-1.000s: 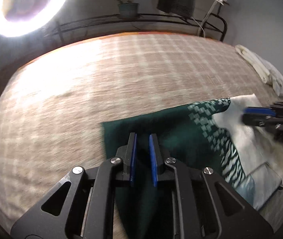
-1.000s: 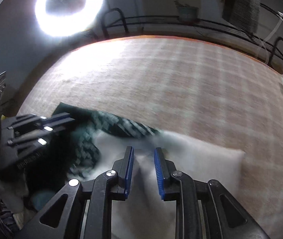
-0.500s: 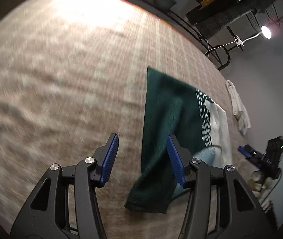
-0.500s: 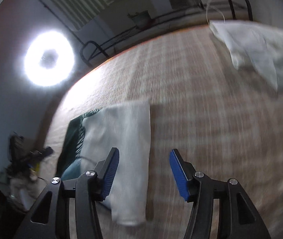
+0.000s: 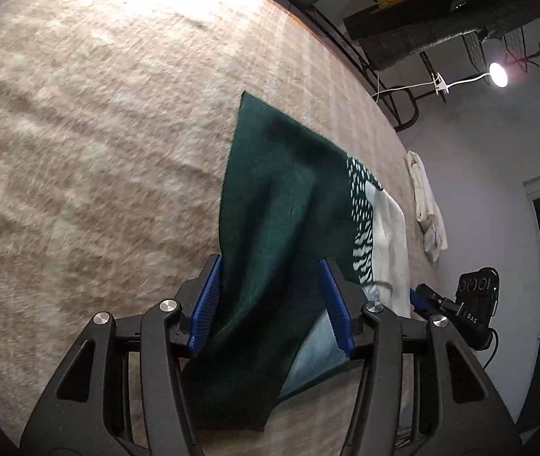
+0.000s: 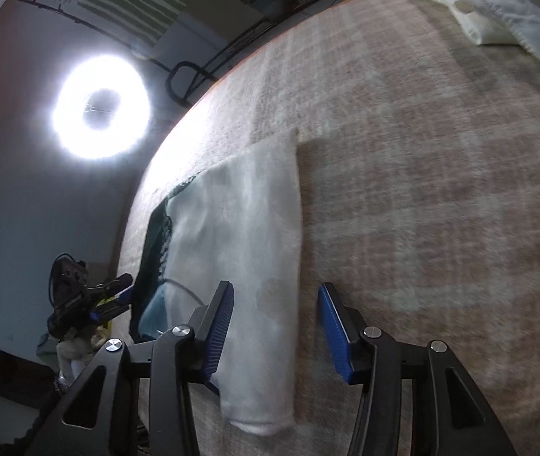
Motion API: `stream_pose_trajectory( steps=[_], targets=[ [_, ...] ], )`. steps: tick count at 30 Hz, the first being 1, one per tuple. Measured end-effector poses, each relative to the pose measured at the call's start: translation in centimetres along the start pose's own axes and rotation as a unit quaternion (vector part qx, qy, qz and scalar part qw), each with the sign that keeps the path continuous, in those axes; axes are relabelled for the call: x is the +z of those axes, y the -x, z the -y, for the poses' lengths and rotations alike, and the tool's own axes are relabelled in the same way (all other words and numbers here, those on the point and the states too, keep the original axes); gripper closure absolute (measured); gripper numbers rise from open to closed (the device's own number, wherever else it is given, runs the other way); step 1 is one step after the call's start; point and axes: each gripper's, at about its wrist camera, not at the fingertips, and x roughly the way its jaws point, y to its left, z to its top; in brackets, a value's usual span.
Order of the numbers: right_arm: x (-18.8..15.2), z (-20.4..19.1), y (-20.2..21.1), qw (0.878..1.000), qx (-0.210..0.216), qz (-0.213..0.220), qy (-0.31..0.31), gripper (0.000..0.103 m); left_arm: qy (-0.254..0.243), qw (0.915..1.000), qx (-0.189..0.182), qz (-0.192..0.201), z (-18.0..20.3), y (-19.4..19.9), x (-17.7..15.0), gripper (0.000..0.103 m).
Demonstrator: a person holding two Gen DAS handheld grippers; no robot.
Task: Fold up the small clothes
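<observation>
Moved since a second ago: both your grippers let go of the cloth they were pinching, and the garment, bunched between them then, now lies spread flat; in the last half second your left gripper has come in so the green sleeve sits between its jaws.
Bed (image 5: 79, 152): a tan checked blanket covers it and carries everything; most of it is bare toward the far edge.
Garment (image 5: 281, 197): a small sweater, dark green at the left end and white (image 6: 247, 228) at the right, lies flat near the near edge, its two sleeve ends hanging toward you.
Spare cloth (image 6: 498, 11): a white piece lies well apart, at the far right corner of the bed.
Left gripper (image 5: 271, 304): jaws spread wide, the green sleeve between them, nothing pinched.
Right gripper (image 6: 275, 326): jaws spread wide, straddling the right edge of the white sleeve, nothing pinched.
Step in hand: as I judge it, you have laid the piece out and are lining up to take the sleeves.
Next move: you would close each pair of jaws on its sleeve end, then carry both inward across the body, keeping the cloth flat so it does not drag.
</observation>
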Motion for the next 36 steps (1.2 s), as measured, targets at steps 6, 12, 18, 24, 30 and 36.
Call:
stream_pose_trajectory(
  steps=[6, 12, 18, 24, 30, 36],
  targets=[
    [0.7, -0.6, -2.3, 0.999, 0.034, -0.002, -0.023, 0.068, -0.011, 0.9998, 0.014, 0.000, 1.0, -1.4, 0.6, 0.081],
    [1.0, -4.3, -4.6, 0.998, -0.044, -0.025, 0.032, 0.099, -0.078, 0.9943, 0.070, 0.020, 4.0, -1.9, 0.0, 0.100],
    [1.4, -8.4, -3.5, 0.992, -0.079, 0.000, 0.095, 0.101, -0.124, 0.9881, 0.072, 0.055, 7.1, -0.2, -0.3, 0.101],
    [2.1, -9.4, -0.9, 0.992, -0.075, 0.026, 0.101, 0.102, -0.150, 0.9853, 0.052, 0.062, 10.4, 0.1, -0.1, 0.101],
    [2.1, -9.0, 3.0, 0.990, -0.081, 0.046, 0.107, 0.102, -0.174, 0.9825, 0.030, 0.059, 14.3, -0.9, 0.0, 0.101],
    [2.8, -6.9, 7.9, 0.988, -0.089, 0.077, 0.104, 0.102, -0.201, 0.9780, 0.003, 0.056, 19.4, -3.7, 1.0, 0.101]
  ],
)
